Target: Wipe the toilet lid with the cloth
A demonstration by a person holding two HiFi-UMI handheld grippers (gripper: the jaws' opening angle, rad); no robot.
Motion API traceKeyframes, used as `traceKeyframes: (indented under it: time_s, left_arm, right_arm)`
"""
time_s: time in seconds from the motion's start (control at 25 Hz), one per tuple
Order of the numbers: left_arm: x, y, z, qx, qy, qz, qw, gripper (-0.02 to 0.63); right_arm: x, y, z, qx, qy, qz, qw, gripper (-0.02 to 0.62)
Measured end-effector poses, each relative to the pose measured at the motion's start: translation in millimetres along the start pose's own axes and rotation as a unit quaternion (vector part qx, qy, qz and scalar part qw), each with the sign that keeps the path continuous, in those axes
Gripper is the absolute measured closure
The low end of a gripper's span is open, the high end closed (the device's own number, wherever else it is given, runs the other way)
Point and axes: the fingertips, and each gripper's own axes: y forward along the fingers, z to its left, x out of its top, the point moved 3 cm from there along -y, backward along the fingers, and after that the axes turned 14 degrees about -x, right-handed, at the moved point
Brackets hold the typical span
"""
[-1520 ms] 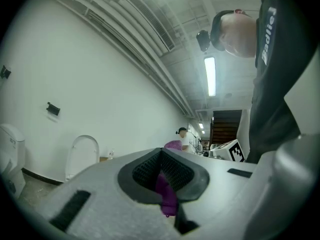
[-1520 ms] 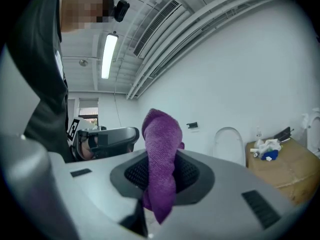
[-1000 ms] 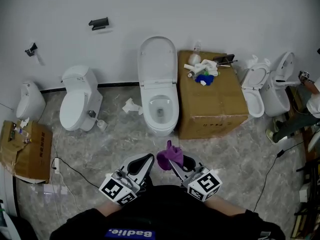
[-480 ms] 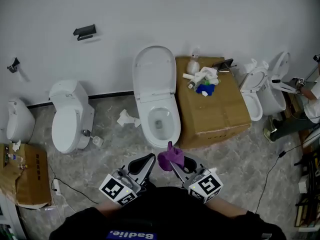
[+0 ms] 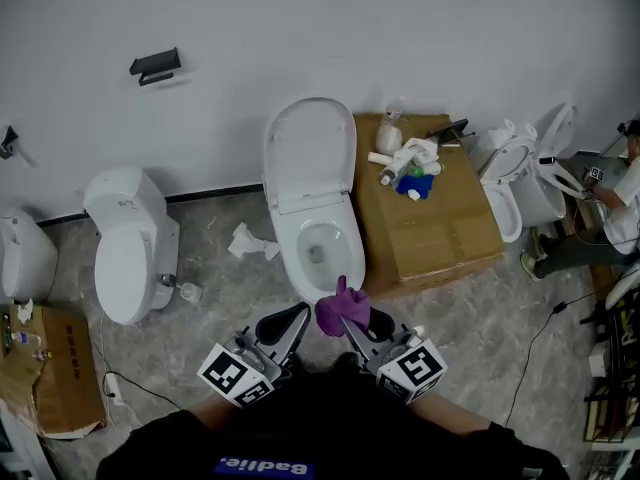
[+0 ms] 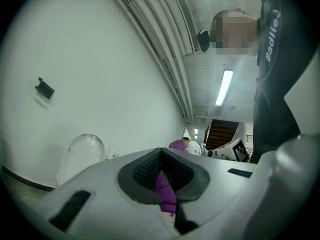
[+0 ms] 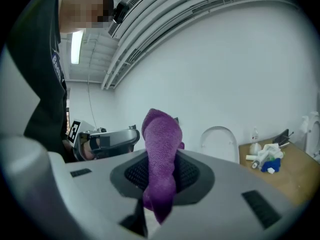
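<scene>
Cloth (image 5: 340, 310) stands pinched in the right tongs (image 7: 161, 176), beside the left tongs (image 6: 161, 176), pressed together on a purple strip (image 6: 165, 191).

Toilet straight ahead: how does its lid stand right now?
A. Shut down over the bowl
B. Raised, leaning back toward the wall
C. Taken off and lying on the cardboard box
B: the toilet lid stands upright behind the open bowl, with the cardboard box beside it.

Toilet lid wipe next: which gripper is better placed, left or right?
Right. The right gripper is shut on the purple cloth, bunched past its tips, with the raised toilet lid ahead. The left gripper pinches only a thin purple strip.
</scene>
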Motion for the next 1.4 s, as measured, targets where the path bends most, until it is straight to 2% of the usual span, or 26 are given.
traceKeyframes:
  time_s: [0.28, 0.6, 0.92, 1.16, 1.4]
  left_arm:
    - [1, 30, 29, 0.021, 0.006, 0.005, 0.9998, 0.589]
    - [9, 84, 68, 0.075, 0.022, 0.007, 0.9970, 0.589]
    - [3, 125, 99, 0.127, 0.027, 0.017, 0.9913, 0.589]
    - [1, 118, 119, 0.158, 0.025, 0.022, 0.9868, 0.589]
    - [10, 113, 152, 0.144, 0.029, 0.015, 0.9890, 0.589]
  right_arm:
    - [7, 25, -33, 0.016, 0.008, -0.004, 1.000, 0.500]
    - [36, 64, -96, 0.060, 0.013, -0.016, 0.998, 0.500]
    - [35, 92, -153, 0.098, 0.027, -0.010, 0.995, 0.500]
    - [32, 115, -163, 0.107, 0.034, -0.004, 0.994, 0.500]
    - [30, 144, -158, 0.095, 0.024, 0.006, 0.995, 0.500]
